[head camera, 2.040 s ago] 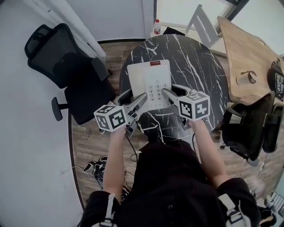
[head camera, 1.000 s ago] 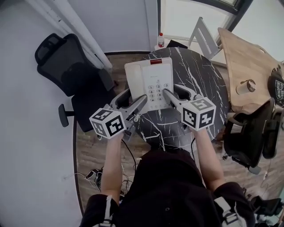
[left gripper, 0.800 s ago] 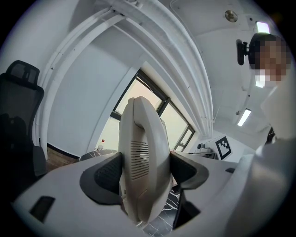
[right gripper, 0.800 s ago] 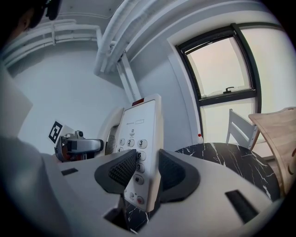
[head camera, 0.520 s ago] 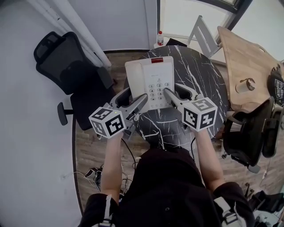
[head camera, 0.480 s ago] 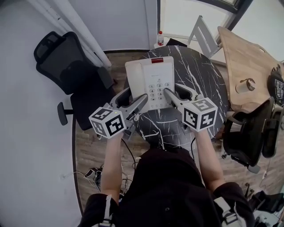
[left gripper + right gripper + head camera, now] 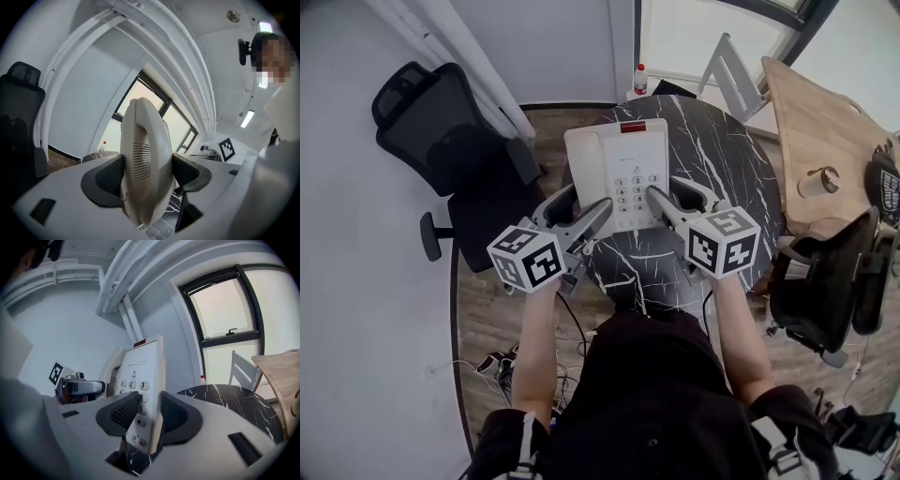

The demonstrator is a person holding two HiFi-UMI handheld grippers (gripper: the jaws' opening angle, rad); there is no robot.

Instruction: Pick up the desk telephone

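We clamp the desk telephone (image 7: 619, 159) in the left gripper (image 7: 589, 199) and right gripper (image 7: 668, 190) near the table's (image 7: 722, 150) left edge; tilting may unseat the handset (image 7: 145, 154).

White desk telephone (image 7: 617, 173), handset (image 7: 583, 164) cradled on its left; keypad (image 7: 636, 192) upward; above the marble table (image 7: 722, 159).

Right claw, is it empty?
No, the right claw is clamped on one side edge of the desk telephone.
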